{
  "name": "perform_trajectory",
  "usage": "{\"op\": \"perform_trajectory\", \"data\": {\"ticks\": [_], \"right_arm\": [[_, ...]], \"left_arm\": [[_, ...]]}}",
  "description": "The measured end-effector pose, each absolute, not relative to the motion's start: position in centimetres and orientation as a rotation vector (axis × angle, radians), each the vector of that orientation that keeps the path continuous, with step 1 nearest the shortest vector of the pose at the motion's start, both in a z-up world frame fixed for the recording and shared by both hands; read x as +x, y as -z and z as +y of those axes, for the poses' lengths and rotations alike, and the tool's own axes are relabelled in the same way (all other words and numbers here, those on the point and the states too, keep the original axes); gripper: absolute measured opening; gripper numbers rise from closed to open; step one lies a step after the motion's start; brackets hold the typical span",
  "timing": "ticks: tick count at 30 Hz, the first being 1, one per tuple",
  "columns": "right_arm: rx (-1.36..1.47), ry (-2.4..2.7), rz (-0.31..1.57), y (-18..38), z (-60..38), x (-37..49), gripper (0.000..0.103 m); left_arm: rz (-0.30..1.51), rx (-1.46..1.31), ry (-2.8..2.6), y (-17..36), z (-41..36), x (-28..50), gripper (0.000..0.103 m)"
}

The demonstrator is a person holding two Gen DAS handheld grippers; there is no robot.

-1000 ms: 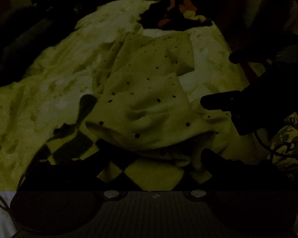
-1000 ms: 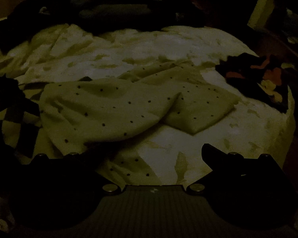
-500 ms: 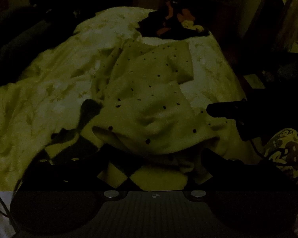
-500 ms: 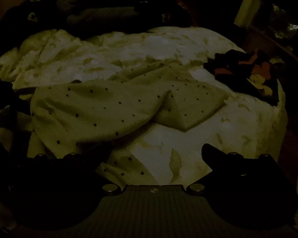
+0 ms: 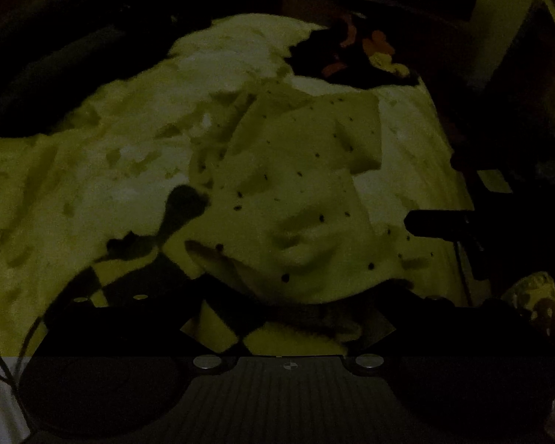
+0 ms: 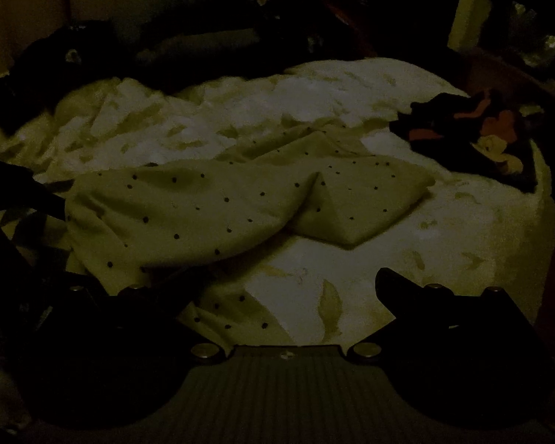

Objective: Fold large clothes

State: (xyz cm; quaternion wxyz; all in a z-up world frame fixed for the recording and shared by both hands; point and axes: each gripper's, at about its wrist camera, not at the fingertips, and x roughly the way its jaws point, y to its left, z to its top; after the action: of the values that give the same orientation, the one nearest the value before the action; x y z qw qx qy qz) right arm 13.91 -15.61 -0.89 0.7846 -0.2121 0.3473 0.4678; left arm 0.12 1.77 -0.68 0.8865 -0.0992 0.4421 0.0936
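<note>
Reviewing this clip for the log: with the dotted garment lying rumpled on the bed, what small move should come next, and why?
Probably bring the right gripper forward and close on the near hem of the dotted garment. It is open with only bedspread between its fingers, while the garment lies bunched, one end lapped over the other. The left gripper sits at the cloth's near edge, its grip too dark to judge.

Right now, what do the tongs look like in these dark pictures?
Both tongs look black. The left tongs and right tongs each have two broad rounded fingers, small round silver screws, and a ribbed grey plate with a tiny round mark between them. A thin dark cable loops beside the left one.
</note>
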Motion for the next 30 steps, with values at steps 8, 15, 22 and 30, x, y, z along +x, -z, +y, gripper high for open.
{"op": "perform_trajectory", "data": {"ticks": [8, 15, 22, 30], "right_arm": [[-0.387, -1.27, 0.646, 1.1, -17.4, 19.4, 0.102], [-0.229, -1.565, 0.663, 4.2, -23.4, 28.0, 0.103], [-0.378, -1.575, 0.653, 3.0, -26.3, 31.0, 0.103], [-0.514, -1.584, 0.975, -0.6, -25.1, 30.9, 0.102]], "left_arm": [[0.886, -0.356, -0.44, -1.2, 1.4, 0.6, 0.103], [1.049, -0.224, -0.637, -0.7, -3.2, 7.5, 0.103], [1.149, -0.242, -0.783, 0.6, -4.7, 8.0, 0.103], [0.968, -0.459, -0.871, -1.7, -0.7, 9.5, 0.051]]}}
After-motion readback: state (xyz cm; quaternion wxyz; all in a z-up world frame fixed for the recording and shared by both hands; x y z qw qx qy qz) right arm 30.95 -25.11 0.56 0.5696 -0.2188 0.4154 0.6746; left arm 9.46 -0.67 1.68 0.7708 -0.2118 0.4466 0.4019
